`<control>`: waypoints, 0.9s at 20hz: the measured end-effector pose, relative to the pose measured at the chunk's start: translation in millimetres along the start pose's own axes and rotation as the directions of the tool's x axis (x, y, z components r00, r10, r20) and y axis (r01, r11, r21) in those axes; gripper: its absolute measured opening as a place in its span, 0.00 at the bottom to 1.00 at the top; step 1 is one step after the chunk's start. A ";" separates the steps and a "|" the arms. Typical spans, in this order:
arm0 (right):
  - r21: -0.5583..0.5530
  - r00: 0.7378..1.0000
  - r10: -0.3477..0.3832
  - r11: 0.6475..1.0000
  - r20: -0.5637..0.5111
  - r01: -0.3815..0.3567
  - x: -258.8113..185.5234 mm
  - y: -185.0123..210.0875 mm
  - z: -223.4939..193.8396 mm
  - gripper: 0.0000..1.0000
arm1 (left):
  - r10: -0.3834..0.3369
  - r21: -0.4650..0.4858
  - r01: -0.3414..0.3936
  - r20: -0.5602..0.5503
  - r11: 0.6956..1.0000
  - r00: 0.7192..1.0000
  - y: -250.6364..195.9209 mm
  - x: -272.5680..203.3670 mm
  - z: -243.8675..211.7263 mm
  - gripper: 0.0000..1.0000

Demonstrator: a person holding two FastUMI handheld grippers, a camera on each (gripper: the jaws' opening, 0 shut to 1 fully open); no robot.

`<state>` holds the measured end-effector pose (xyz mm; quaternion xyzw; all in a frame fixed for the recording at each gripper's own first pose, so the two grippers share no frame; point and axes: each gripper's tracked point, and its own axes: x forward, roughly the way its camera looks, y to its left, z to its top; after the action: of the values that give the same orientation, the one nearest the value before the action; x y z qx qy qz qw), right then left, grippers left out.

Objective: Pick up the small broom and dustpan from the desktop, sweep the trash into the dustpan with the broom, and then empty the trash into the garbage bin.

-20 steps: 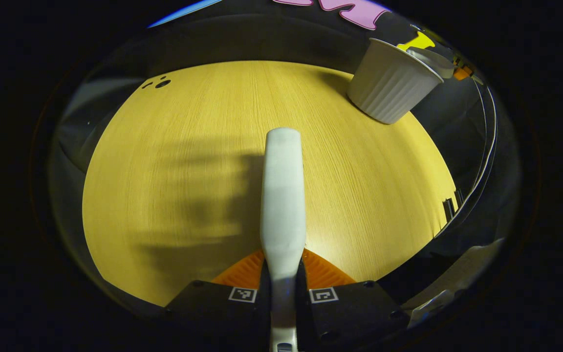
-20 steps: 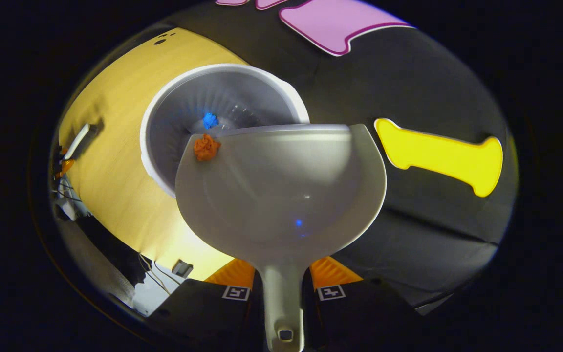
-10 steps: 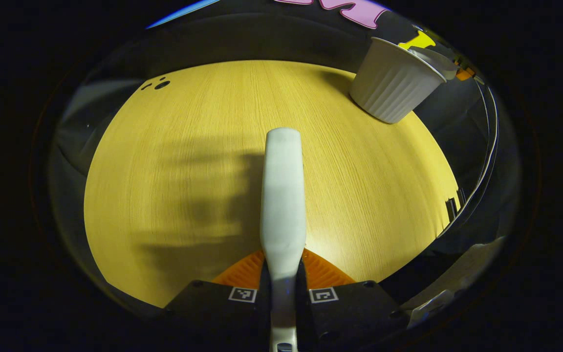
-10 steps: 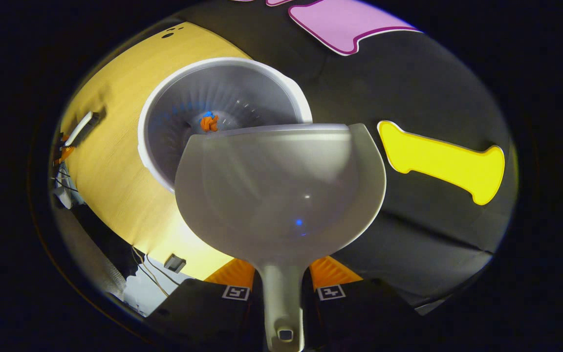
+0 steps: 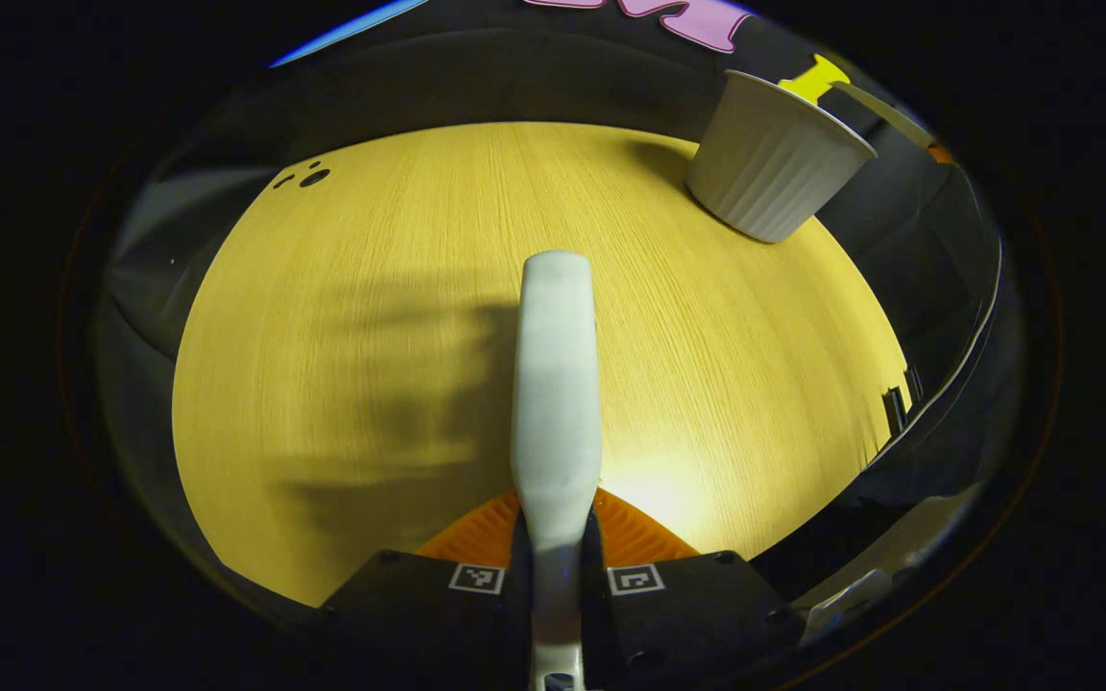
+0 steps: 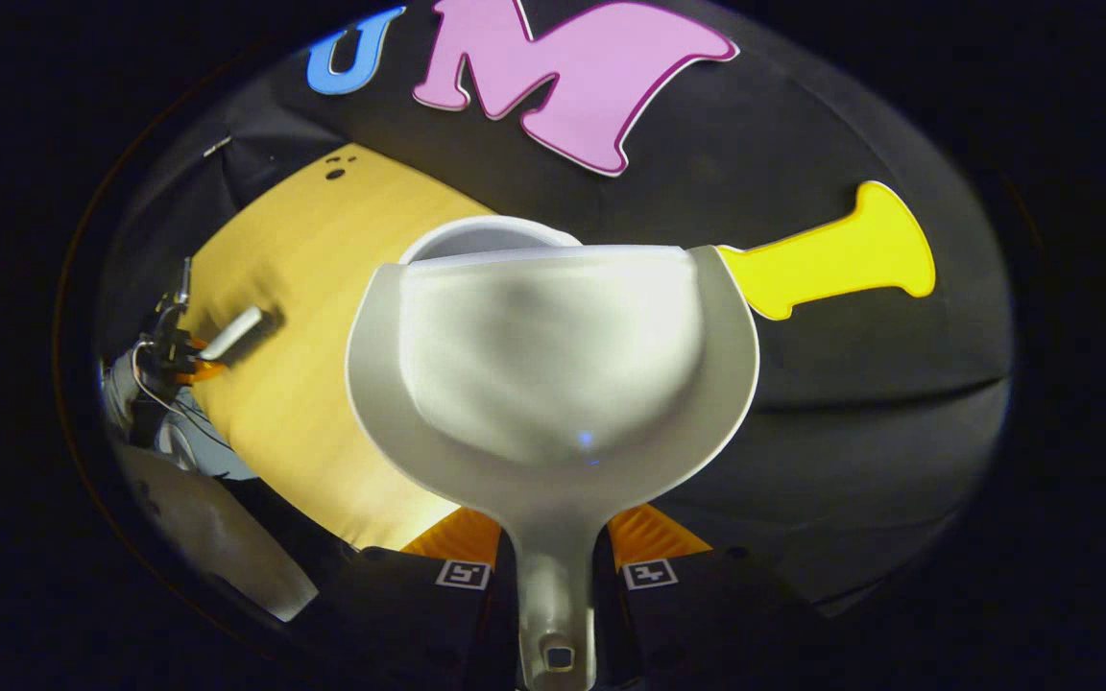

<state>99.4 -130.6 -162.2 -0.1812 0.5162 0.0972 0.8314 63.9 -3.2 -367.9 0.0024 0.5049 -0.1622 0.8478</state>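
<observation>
The white broom (image 5: 556, 384) is clamped by its handle between the fingers of the left gripper (image 5: 556, 566), above the wooden desktop (image 5: 342, 317). The grey dustpan (image 6: 553, 374) is gripped by its handle in the closed right gripper (image 6: 556, 566), its pan bare inside. It is held in front of the white ribbed garbage bin (image 5: 772, 163), which stands at the desktop's far edge.

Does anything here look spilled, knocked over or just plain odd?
Nothing stands out. The white bin stands upright on the wooden table, with no scraps visible on the tabletop. The dustpan, clamped by its handle in the right gripper, looks bare inside. The left gripper holds the broom straight.
</observation>
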 end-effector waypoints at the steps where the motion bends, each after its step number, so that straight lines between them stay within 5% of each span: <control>1: 0.010 1.000 0.011 1.000 0.018 -0.012 -6.9 7.6 -8.2 0.35 | 0.002 0.004 -0.002 -0.003 1.000 1.000 0.9 -0.3 -0.2 0.25; 9: 0.001 0.986 0.163 0.987 0.020 -0.163 -13.4 135.8 -90.5 0.35 | 0.050 0.037 -0.049 -0.023 0.998 0.999 13.8 5.6 6.3 0.25; 13: 0.040 0.971 0.236 0.971 -0.034 -0.234 29.5 202.0 -128.2 0.32 | 0.078 0.066 -0.075 -0.030 0.995 0.997 17.0 7.2 7.8 0.25; 18: 0.082 0.966 0.241 0.969 -0.089 -0.234 108.4 260.7 -154.5 0.35 | 0.104 0.082 -0.101 -0.032 0.991 0.994 18.9 9.0 7.4 0.25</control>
<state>-70.1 43.3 -373.6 -0.0931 0.5777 0.1685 0.7932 79.4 11.1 -375.0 0.0653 0.5123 -0.1385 0.8450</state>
